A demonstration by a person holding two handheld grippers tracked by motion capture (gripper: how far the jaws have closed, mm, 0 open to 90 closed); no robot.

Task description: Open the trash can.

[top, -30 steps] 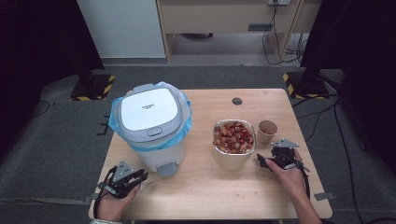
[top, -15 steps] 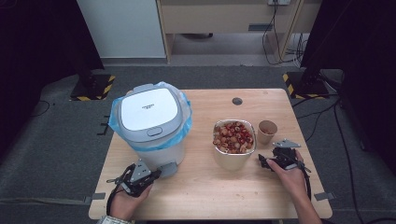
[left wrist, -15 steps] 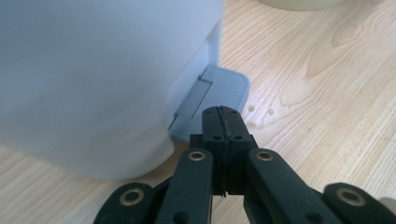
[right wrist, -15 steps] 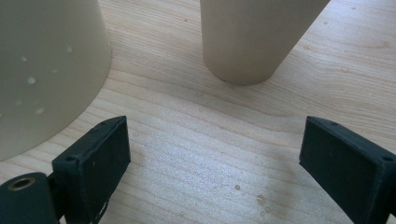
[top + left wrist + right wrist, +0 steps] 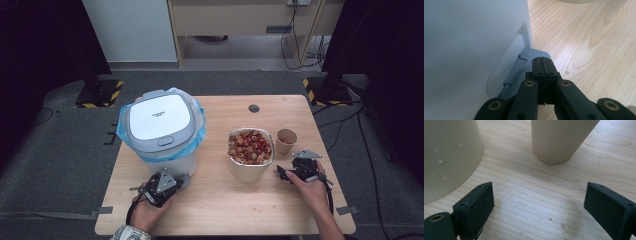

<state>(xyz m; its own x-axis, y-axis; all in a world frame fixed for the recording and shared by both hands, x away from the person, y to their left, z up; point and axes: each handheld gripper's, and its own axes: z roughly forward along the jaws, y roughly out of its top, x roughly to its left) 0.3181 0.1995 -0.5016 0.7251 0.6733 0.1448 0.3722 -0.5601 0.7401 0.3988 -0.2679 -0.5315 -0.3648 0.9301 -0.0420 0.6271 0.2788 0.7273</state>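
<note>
Grey carpet is surrounding a wooden table [image 5: 220, 205] in the high view, with dark stands at both sides and a pale cabinet behind. A white pedal bin [image 5: 162, 131] with a blue liner is standing on the table's left half, its lid down. The left gripper [image 5: 172, 181] is reaching toward the bin's base at the near side, right at the grey foot pedal [image 5: 186, 177]. On the right half, a cream tub [image 5: 250, 155] of reddish bits is sitting beside a small paper cup [image 5: 286, 140]. The right gripper [image 5: 286, 173] is resting just right of the tub, near the cup.

Looking along the left gripper [image 5: 541, 62], its jaws are pressing together with nothing between them, their tips lying over the ribbed grey foot pedal [image 5: 522, 63] at the foot of the white pedal bin [image 5: 474, 37].

Looking along the right gripper [image 5: 537, 203], its jaws are standing wide apart over bare wood, holding nothing. The cream tub [image 5: 449, 152] is rising at the left, and the paper cup [image 5: 559, 140] is standing ahead, both apart from the jaws.
</note>
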